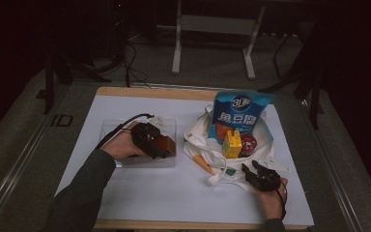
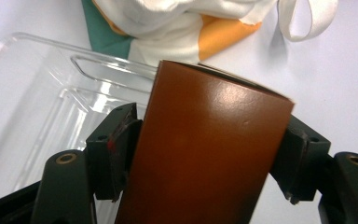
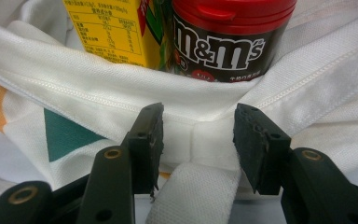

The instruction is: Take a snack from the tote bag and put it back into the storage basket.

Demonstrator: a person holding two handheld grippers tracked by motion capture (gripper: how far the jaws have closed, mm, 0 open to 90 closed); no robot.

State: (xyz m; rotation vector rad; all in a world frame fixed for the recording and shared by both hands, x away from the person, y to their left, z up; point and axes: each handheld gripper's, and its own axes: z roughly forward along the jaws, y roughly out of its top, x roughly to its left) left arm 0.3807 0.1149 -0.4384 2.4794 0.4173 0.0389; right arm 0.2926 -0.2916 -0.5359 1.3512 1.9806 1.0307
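Box of glossy brown card (image 2: pixel 205 154), narrow and upright-tilted, clamped between the two black jaws of the left tool (image 1: pixel 162 146), one pad flat against each long side, jaws standing wide to span it. Box and left tool over the right-hand end of a shallow clear plastic tray (image 1: pixel 111 126) on the left half of the white surface (image 1: pixel 174 193); whether the box's lower end touches the tray floor, impossible to tell. Left hand (image 1: pixel 123 145) behind the tool, dark green sleeve trailing towards the near edge.

To the right of the tray, just beside it, a crumpled white cloth tote bag with orange and teal patches (image 1: pixel 198 145), mouth open. Inside the bag: a tall blue foil snack pouch (image 1: pixel 240 113) upright at the back, a small yellow drink carton (image 1: pixel 232 144) in front of it, and a dark round M&M's tub with a red lid (image 1: pixel 248 144) touching the carton's right side.

Right tool (image 1: pixel 252 168) at the bag's near rim, held by the right hand (image 1: pixel 270 200), pointing into the bag towards carton and tub. Jaws about half apart, astride the hem where a white webbing strap (image 3: pixel 191 200) joins it; strap between the pads, a sliver of cloth visible beside the left pad, nothing pinched.
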